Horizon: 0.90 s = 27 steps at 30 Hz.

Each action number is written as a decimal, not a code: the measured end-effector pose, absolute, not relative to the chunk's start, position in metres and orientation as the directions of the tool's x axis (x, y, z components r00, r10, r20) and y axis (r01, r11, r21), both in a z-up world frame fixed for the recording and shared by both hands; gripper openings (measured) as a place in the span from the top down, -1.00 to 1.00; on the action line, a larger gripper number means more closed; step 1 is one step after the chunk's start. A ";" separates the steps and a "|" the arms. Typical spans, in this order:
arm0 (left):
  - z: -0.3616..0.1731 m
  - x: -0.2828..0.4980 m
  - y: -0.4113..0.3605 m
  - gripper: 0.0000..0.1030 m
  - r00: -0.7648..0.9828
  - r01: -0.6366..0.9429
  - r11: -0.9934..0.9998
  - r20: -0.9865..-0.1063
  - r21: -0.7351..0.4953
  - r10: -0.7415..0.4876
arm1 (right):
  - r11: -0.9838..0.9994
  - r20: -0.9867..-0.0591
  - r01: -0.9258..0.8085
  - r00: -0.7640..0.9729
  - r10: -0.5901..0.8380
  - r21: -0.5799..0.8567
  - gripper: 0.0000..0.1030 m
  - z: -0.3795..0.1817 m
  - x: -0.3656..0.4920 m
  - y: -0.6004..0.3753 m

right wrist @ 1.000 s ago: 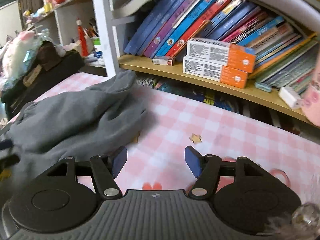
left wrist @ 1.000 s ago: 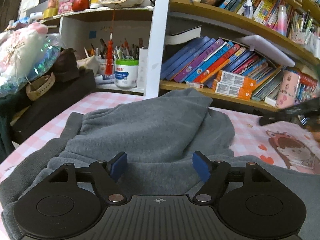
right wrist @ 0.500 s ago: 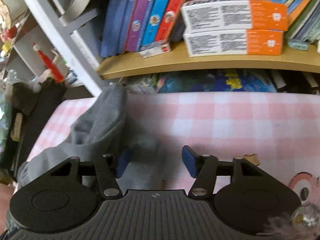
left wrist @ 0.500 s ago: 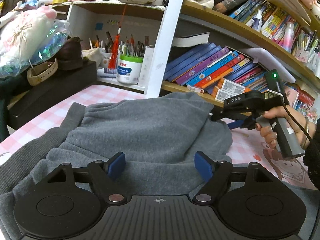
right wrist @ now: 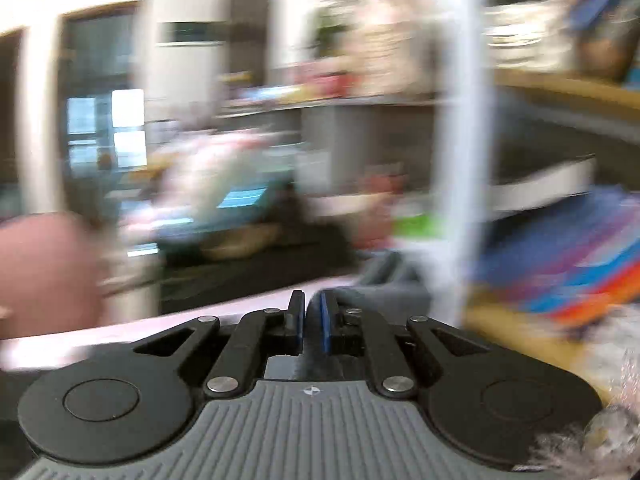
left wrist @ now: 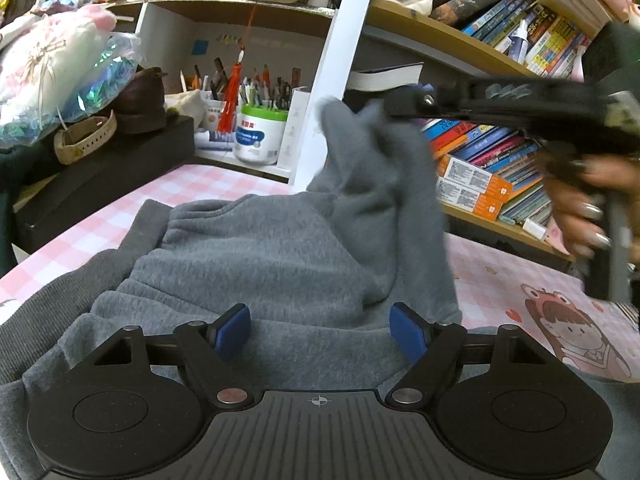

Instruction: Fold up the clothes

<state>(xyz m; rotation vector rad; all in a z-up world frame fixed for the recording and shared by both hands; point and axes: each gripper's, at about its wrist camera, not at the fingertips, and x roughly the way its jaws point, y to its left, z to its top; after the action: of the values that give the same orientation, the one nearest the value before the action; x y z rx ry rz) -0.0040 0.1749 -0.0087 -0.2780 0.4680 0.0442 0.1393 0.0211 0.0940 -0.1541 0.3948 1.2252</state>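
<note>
A grey fleece hoodie point(left wrist: 280, 256) lies on the pink checked tablecloth point(left wrist: 192, 184). My left gripper point(left wrist: 320, 332) is open just above the garment near its collar, blue pads wide apart. In the left wrist view my right gripper point(left wrist: 404, 100) is shut on the tip of the grey hood point(left wrist: 372, 168) and holds it lifted well above the table. The right wrist view is motion-blurred; my right gripper point(right wrist: 311, 320) shows its blue pads nearly together with grey cloth point(right wrist: 384, 284) just beyond them.
A bookshelf point(left wrist: 480, 148) full of books stands behind the table. A white pen pot point(left wrist: 258, 136) and a black box point(left wrist: 100, 176) sit at the back left. A white shelf post point(left wrist: 320, 92) rises behind the hood. A cartoon print point(left wrist: 576, 328) marks the cloth at right.
My right gripper closed on the hood tip and raised it up and to the left. The left gripper stayed open over the hoodie, barely moved.
</note>
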 end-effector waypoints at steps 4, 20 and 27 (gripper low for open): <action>-0.010 -0.004 0.177 -0.54 0.891 -0.106 0.958 -0.454 -0.267 -0.028 | 0.217 -0.446 -0.923 0.057 0.893 0.317 0.28 0.080 0.135 0.020; -0.012 -0.003 0.177 -0.57 0.888 -0.102 0.958 -0.458 -0.266 -0.033 | 0.436 -0.389 -0.311 0.202 0.899 0.845 -0.13 0.006 0.242 -0.047; -0.012 -0.003 0.178 -0.57 0.888 -0.102 0.957 -0.458 -0.270 -0.035 | 0.273 -0.255 -0.057 0.215 0.943 0.960 -0.03 -0.020 0.246 -0.012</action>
<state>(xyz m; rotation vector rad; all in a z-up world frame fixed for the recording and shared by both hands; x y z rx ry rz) -0.0031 0.1776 -0.0123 -0.2933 0.4778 0.0355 0.2457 -0.0122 -0.0203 1.0421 1.1125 0.9039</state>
